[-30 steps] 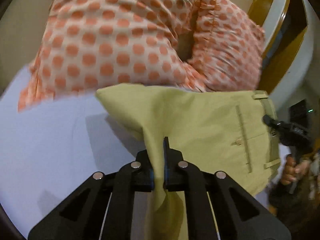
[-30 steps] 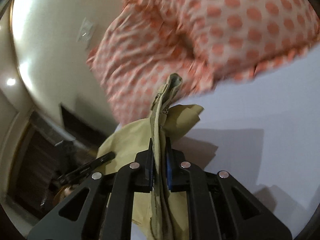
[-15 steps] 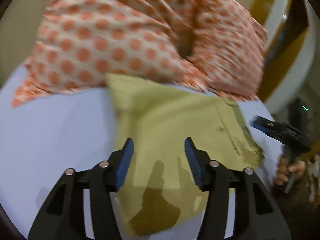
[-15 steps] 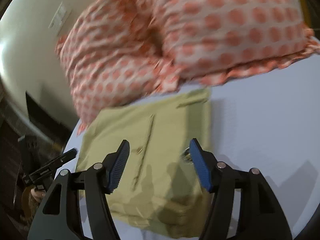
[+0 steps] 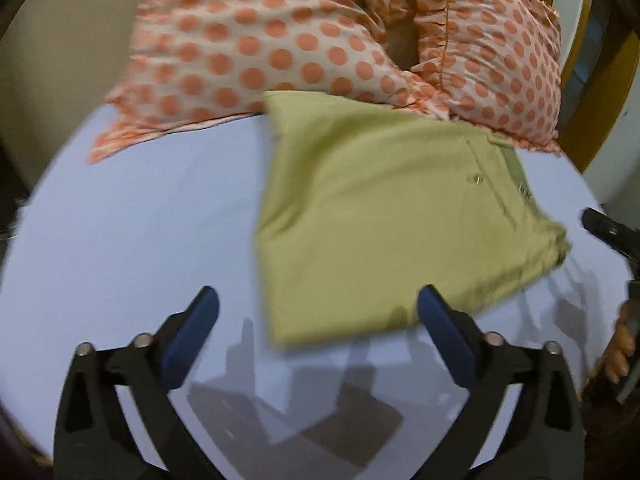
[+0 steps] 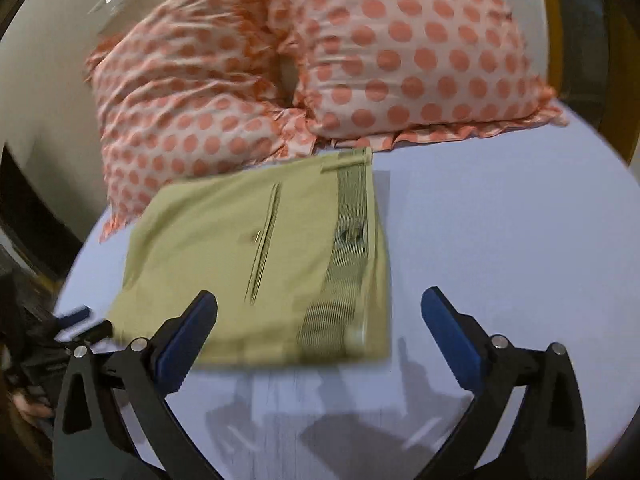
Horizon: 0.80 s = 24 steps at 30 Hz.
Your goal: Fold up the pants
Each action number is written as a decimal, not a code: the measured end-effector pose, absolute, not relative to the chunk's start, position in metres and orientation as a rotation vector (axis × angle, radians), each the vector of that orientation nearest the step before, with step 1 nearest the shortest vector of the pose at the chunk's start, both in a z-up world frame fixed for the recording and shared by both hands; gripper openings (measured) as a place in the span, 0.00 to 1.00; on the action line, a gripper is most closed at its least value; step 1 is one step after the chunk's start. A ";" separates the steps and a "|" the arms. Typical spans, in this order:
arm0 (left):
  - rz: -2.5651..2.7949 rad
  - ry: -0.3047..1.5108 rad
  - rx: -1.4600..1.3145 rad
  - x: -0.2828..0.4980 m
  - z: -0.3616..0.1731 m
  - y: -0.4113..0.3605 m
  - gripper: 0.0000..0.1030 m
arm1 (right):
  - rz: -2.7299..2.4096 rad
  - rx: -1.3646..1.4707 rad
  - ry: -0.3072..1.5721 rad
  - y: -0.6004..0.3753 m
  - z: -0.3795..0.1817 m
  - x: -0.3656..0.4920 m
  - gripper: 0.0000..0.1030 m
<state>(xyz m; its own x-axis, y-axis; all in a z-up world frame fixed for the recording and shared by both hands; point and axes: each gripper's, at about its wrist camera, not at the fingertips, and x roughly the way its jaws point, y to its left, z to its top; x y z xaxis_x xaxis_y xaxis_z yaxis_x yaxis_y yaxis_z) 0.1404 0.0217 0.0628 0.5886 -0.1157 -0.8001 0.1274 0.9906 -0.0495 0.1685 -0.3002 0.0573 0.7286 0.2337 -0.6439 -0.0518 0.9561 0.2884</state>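
The olive-green pants (image 5: 384, 216) lie folded into a flat rectangle on the pale lavender bed sheet (image 5: 140, 232). They also show in the right wrist view (image 6: 272, 256), with the waistband and a back pocket seam facing up. My left gripper (image 5: 318, 318) is open and empty, just short of the near edge of the pants. My right gripper (image 6: 320, 318) is open and empty, its jaws wide apart over the near edge of the pants. The right gripper's tip (image 5: 608, 232) shows at the right edge of the left wrist view.
Two orange polka-dot pillows (image 5: 280, 40) (image 6: 400, 52) lie right behind the pants, touching their far edge. A yellow wooden frame (image 5: 600, 92) stands at the far right. The left gripper (image 6: 76, 320) shows at the left of the right wrist view.
A second ago both grippers were shut on the pants and held them up. They have let go, opened wide and pulled back. The pants now lie flat on the sheet.
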 end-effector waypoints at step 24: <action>-0.056 0.914 0.046 0.076 0.021 0.016 0.98 | 0.070 0.009 0.848 -0.214 -0.003 0.114 0.99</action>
<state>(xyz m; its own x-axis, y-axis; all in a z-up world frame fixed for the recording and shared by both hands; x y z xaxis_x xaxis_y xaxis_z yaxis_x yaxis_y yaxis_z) 0.0761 0.0157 0.0206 0.6092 -0.0286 -0.7925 0.0677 0.9976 0.0160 0.1143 -0.2143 -0.0032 0.6590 0.0659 -0.7493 -0.0587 0.9976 0.0361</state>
